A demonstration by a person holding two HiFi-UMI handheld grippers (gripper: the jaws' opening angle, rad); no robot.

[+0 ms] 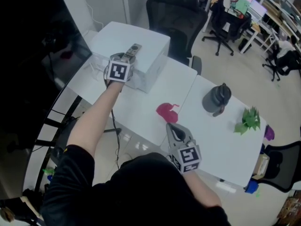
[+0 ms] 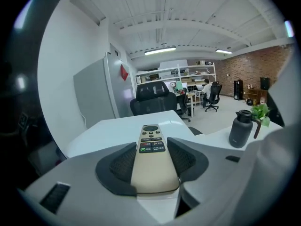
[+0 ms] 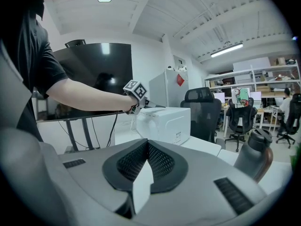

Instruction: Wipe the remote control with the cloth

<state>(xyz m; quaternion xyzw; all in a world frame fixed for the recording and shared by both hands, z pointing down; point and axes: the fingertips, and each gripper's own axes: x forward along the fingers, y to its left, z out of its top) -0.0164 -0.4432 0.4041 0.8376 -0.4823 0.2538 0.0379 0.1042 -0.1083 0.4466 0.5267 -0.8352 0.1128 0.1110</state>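
Note:
A slim beige remote control lies lengthwise on top of a white box at the back left of the table. My left gripper is shut on its near end. In the left gripper view both dark pads press the sides of the remote control, and its buttons point away from the left gripper. A crumpled pink cloth lies on the white table, a little beyond my right gripper. The right gripper is shut with nothing in it, low near the table's front edge.
A dark grey flask and a green plant stand on the table's right half. Black office chairs are behind the box. A large black screen stands on the left. Cables hang at the table's left edge.

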